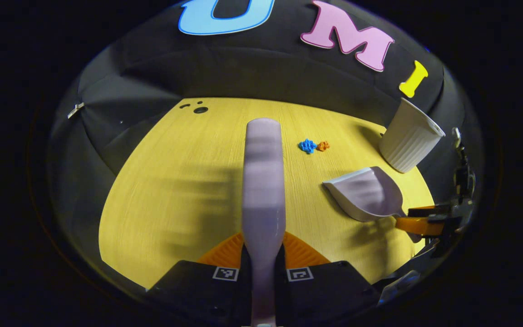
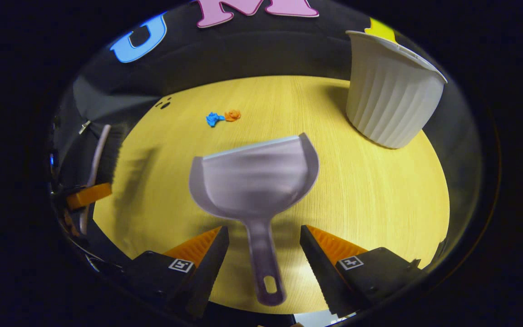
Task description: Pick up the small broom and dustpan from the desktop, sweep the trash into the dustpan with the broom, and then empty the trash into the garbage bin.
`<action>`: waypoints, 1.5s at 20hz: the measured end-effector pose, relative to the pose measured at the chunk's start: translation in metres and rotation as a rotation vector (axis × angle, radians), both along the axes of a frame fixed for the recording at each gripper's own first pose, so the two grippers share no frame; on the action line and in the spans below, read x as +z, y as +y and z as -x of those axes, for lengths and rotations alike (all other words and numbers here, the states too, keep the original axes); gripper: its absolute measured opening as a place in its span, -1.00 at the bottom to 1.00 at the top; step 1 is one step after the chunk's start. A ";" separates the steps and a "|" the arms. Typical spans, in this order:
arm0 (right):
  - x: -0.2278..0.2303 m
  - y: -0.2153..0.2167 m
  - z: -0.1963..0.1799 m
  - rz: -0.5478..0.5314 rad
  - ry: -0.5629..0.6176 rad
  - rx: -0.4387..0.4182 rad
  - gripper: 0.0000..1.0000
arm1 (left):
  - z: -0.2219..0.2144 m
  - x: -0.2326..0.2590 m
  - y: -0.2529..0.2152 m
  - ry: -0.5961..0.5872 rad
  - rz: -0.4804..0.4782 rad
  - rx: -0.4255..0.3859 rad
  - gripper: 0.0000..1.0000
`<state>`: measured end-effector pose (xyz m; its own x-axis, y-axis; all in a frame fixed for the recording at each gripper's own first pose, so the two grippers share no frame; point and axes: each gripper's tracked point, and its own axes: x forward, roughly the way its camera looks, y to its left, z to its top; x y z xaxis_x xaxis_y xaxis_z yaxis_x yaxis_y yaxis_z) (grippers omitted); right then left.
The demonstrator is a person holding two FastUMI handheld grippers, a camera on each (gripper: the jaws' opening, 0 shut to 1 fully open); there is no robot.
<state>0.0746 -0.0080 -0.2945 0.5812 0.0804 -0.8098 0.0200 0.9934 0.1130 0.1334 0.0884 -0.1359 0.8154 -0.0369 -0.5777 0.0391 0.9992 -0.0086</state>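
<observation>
Lilac dustpan [image 2: 257, 175] flat on desk; broom [image 1: 263, 181] raised.

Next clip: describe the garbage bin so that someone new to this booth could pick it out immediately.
Start from the yellow wooden desktop. At its far right edge, against the black cloth wall, stands the garbage bin, beyond the dustpan. It is the one tall thing on the desk: a white, vertically ribbed, open-topped tub widening toward its rim, unlike the flat pale dustpan and the tiny blue and orange scraps.
</observation>
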 end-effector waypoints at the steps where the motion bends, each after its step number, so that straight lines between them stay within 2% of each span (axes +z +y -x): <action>1: -0.012 -0.002 -0.002 0.004 0.028 -0.003 0.97 | 0.000 0.003 0.003 -0.002 0.003 0.012 -0.52; 5: -0.040 -0.005 -0.008 0.048 0.116 0.002 0.86 | -0.005 0.004 0.006 0.002 -0.004 0.034 -0.52; 6: -0.038 -0.007 -0.013 0.058 0.097 0.002 0.71 | -0.007 0.003 0.006 0.006 -0.006 0.038 -0.51; 8: -0.037 -0.004 -0.018 0.071 0.109 0.007 0.54 | -0.015 0.000 0.001 0.014 0.001 0.045 -0.51; 10: -0.038 -0.003 -0.021 0.108 0.101 0.024 0.45 | -0.021 -0.004 -0.004 0.027 0.010 0.046 -0.51; 12: -0.038 -0.003 -0.021 0.123 0.103 0.068 0.00 | -0.031 -0.009 -0.009 0.041 0.005 0.043 -0.51; 14: -0.034 -0.001 -0.018 0.124 0.110 0.100 -0.19 | -0.044 -0.013 -0.014 0.062 -0.001 0.034 -0.52; 17: -0.037 -0.001 -0.019 0.104 0.131 0.177 -0.24 | -0.065 -0.019 -0.018 0.093 -0.038 0.000 -0.52; 18: -0.037 -0.001 -0.018 0.084 0.136 0.185 -0.36 | -0.074 -0.018 -0.019 0.100 -0.049 -0.017 -0.52; 19: -0.036 -0.001 -0.017 0.071 0.139 0.189 -0.17 | -0.084 -0.019 -0.021 0.106 -0.060 -0.036 -0.52; 20: -0.036 -0.003 -0.016 0.080 0.139 0.208 -0.26 | -0.096 -0.017 -0.022 0.111 -0.076 -0.057 -0.52; 23: -0.038 -0.011 -0.016 0.120 0.132 0.283 -0.27 | -0.134 -0.017 -0.019 0.132 -0.173 -0.128 -0.52; 29: -0.030 -0.020 -0.015 0.121 0.123 0.325 -0.27 | -0.211 -0.014 -0.028 0.182 -0.370 -0.282 -0.48; 30: -0.028 -0.021 -0.016 0.124 0.123 0.331 -0.27 | -0.223 -0.016 -0.031 0.193 -0.397 -0.308 -0.53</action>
